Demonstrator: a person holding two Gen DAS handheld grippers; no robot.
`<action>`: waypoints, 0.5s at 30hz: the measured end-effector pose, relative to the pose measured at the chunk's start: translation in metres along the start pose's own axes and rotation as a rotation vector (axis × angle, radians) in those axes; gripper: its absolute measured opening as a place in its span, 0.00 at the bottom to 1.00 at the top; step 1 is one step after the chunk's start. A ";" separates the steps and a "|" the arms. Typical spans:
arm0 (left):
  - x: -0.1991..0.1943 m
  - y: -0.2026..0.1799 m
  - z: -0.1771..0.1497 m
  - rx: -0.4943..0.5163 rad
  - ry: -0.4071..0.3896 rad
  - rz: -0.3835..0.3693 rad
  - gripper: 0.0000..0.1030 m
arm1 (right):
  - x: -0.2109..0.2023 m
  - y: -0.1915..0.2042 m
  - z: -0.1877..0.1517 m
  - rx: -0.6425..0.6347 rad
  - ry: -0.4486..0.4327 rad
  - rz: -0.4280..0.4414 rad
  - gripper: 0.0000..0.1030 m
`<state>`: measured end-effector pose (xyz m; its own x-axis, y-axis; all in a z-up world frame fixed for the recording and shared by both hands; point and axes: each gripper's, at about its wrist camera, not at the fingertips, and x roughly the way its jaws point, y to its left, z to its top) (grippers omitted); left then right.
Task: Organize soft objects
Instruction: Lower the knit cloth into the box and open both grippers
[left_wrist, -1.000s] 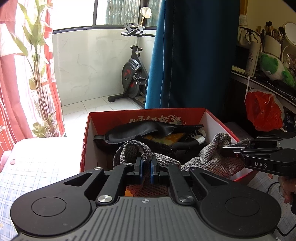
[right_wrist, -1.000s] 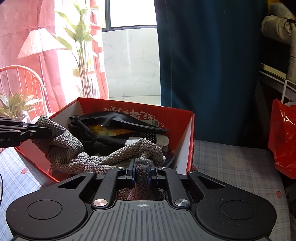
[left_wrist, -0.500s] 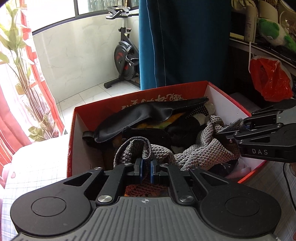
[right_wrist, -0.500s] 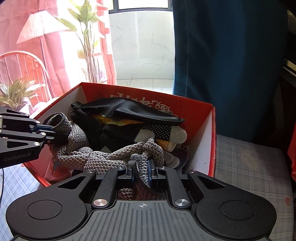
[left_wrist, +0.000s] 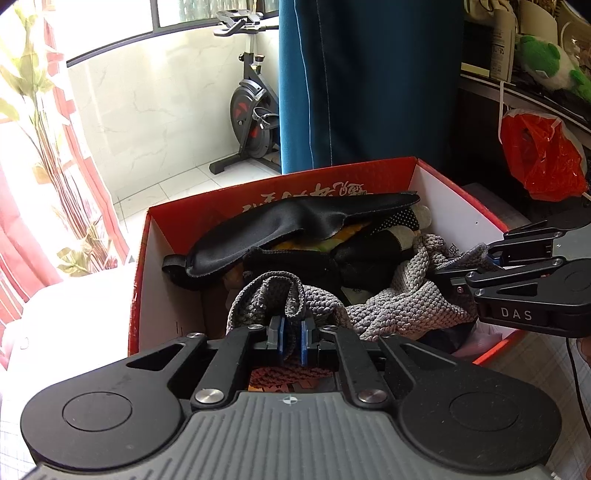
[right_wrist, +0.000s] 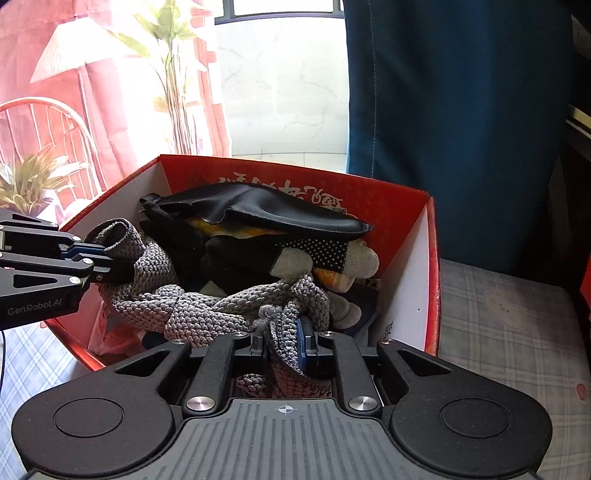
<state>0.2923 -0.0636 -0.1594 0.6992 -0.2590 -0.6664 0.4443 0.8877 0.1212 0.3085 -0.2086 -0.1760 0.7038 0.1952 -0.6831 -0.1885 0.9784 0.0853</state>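
A grey knitted cloth (left_wrist: 399, 302) lies stretched across the front of a red cardboard box (left_wrist: 258, 184), over the box's contents. My left gripper (left_wrist: 291, 341) is shut on one end of it. My right gripper (right_wrist: 283, 341) holds the other end (right_wrist: 207, 314), its jaws slightly parted around the bunched fabric. Each gripper shows in the other's view, the right one (left_wrist: 480, 264) and the left one (right_wrist: 92, 254). The box (right_wrist: 430, 258) holds a black eye mask (left_wrist: 295, 225), dark socks and a dotted sock (right_wrist: 317, 254).
The box stands on a plaid bedcover (right_wrist: 509, 317). A blue curtain (left_wrist: 369, 81) hangs behind it. A red plastic bag (left_wrist: 543, 155) hangs at the right. An exercise bike (left_wrist: 251, 110) and a plant (right_wrist: 170, 74) stand by the window.
Both grippers have lowered the grey cloth further down into the box. The right jaws have opened slightly around their end.
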 end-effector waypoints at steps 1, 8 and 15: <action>-0.002 -0.001 0.000 0.006 -0.001 0.003 0.13 | -0.002 0.001 -0.001 -0.001 -0.010 -0.006 0.17; -0.031 0.001 -0.001 -0.026 -0.084 -0.007 0.67 | -0.027 0.001 -0.003 0.002 -0.093 -0.041 0.42; -0.070 0.000 -0.005 -0.064 -0.193 -0.006 0.94 | -0.058 0.000 -0.007 0.009 -0.175 -0.041 0.70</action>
<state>0.2406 -0.0436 -0.1168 0.7936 -0.3273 -0.5129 0.4169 0.9065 0.0665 0.2633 -0.2204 -0.1416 0.8191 0.1632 -0.5499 -0.1516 0.9862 0.0668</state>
